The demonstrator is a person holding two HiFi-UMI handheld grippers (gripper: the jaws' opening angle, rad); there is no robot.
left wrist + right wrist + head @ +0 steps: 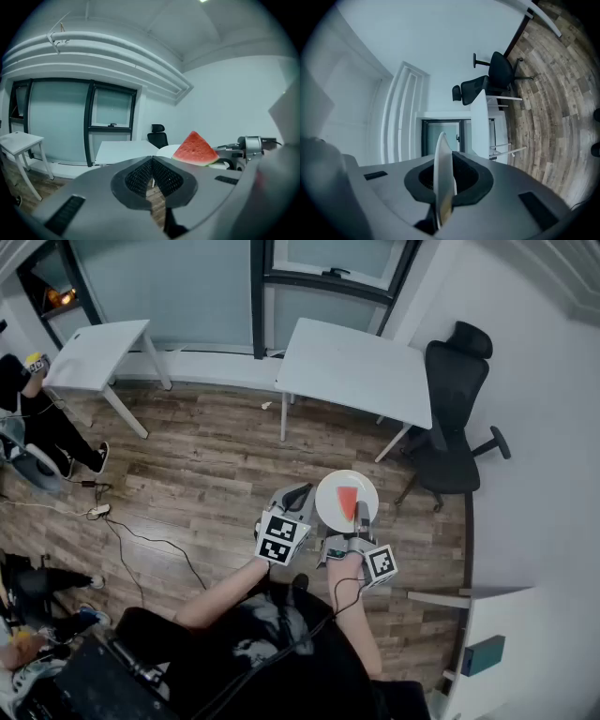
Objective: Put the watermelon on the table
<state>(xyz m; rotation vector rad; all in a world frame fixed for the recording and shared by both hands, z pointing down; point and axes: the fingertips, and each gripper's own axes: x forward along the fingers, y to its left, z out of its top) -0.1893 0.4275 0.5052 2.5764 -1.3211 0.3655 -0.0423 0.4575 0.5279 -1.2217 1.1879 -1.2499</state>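
Observation:
A red watermelon slice lies on a round white plate held in the air over the wooden floor. My right gripper is shut on the plate's near rim. In the right gripper view the plate stands edge-on between the pads. My left gripper hangs just left of the plate, shut and empty. From the left gripper view, the watermelon slice and the plate show past the closed left gripper, with the right gripper beyond. A white table stands ahead.
A black office chair stands right of that table. A second white table is at the far left, near a seated person. Cables trail over the floor at left. A desk corner is at the lower right.

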